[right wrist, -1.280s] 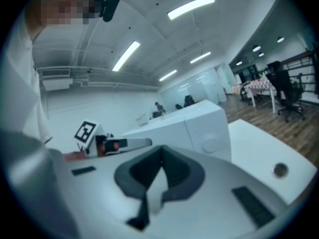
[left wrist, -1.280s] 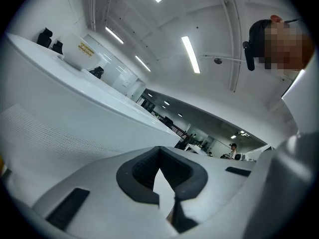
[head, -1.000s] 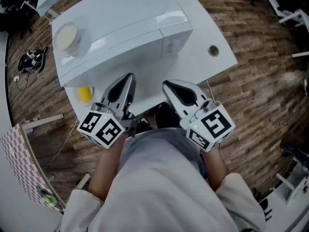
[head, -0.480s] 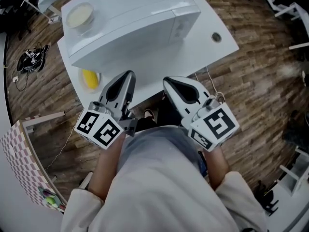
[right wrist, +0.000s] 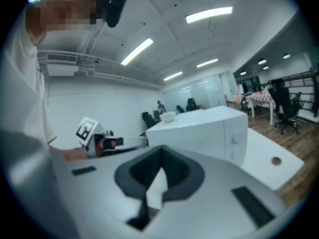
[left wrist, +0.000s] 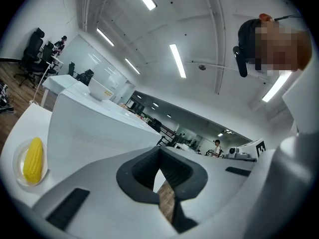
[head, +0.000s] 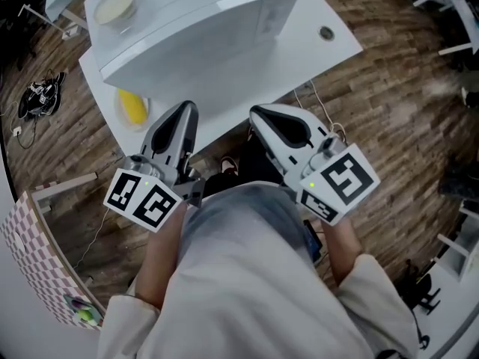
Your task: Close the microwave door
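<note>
1. A person (head: pixel 251 275) in a light top stands at the counter (head: pixel 299 58) and holds a claw in each hand, close to the body.
2. The left claw (head: pixel 182 114) is pinched together. It has nothing in it.
3. The right claw (head: pixel 266 122) is pinched together too, with nothing in it. It is just beside the left one, not touching it.
4. Both claws hang over the near edge of the white counter. Brown wood floor (head: pixel 389 103) shows below.
5. A yellow corn cob (head: pixel 132 108) lies on a small plate (left wrist: pixel 19 176) on the left side of the counter.
6. The white microwave (head: pixel 202 32) sits past the claws, in the middle of the counter. Its door (right wrist: pixel 189 138) looks shut and flat. No claw touches it.
7. A white bowl (head: pixel 114 6) stands on top of the microwave, at its far left corner.
</note>
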